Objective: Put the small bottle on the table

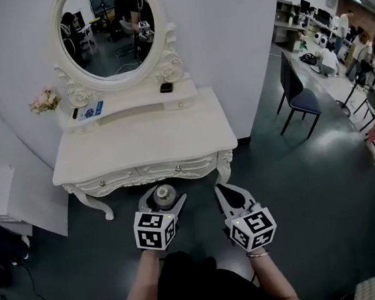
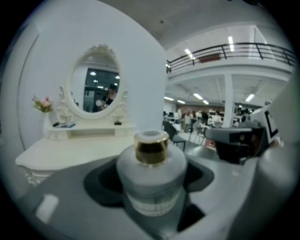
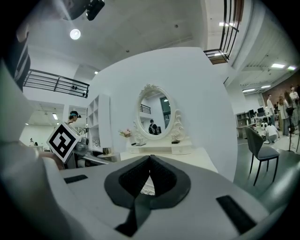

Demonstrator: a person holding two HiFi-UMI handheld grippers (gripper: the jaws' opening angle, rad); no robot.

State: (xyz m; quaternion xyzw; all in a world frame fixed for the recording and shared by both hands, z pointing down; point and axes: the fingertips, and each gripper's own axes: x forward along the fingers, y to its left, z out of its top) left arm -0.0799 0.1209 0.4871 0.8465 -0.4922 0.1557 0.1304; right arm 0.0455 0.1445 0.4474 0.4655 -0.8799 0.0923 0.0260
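The left gripper holds the bottle upright between its jaws, which stand wide apart around the round white body; the dark pads press on both sides of it. The left gripper view shows a frosted white bottle with a gold collar and a pale cap on top. In the head view the bottle hangs over the dark floor, just in front of the counter's carved front edge and near its middle; it is not on the counter.

The right gripper hangs just beside the left one, to its right, also over the floor; its jaws are closed together, pad against pad, with nothing between them. Both grippers point towards the counter, and a person's forearms run down from them to the bottom of the head view.

The counter is white with curved legs; at its back a raised shelf carries an oval mirror in an ornate white frame. On the shelf lie a blue card at the left and a small dark thing at the right; pink flowers stand at the left end. A blue chair stands well apart to the right, by the wall's corner.
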